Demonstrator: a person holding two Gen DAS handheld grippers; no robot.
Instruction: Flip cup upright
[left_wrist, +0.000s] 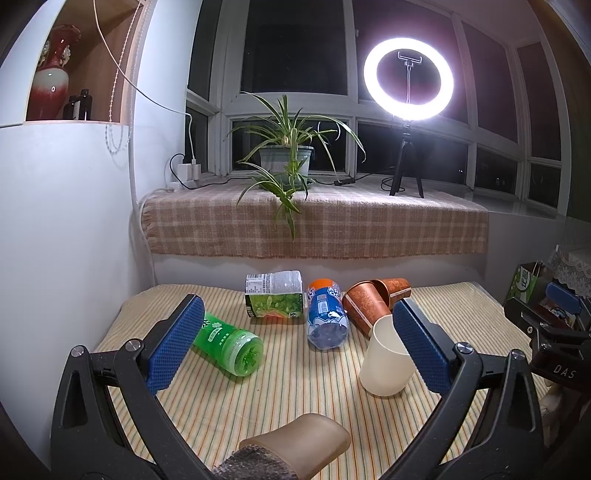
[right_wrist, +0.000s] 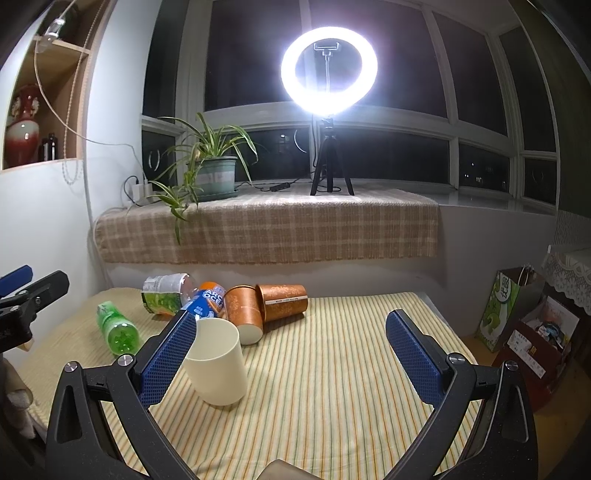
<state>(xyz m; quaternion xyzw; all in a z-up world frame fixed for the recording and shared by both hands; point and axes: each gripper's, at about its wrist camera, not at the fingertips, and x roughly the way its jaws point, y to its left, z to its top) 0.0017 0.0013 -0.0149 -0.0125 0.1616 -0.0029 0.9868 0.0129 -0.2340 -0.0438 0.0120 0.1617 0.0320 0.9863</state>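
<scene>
Sitting mouth-up on the striped worktop (right_wrist: 332, 369), the cream cup (right_wrist: 218, 363) looks upright or nearly so, its long axis leaning a touch, just in front of two brown cups (right_wrist: 266, 306) lying on their sides. Both tools hang spread wide and holding nothing: the right tool (right_wrist: 291, 354) has the cup just inside its left finger, the left tool (left_wrist: 299, 343) has it by its right finger. My call: the right hand sits nearer, and a brown cup lies ahead-left of it.
</scene>
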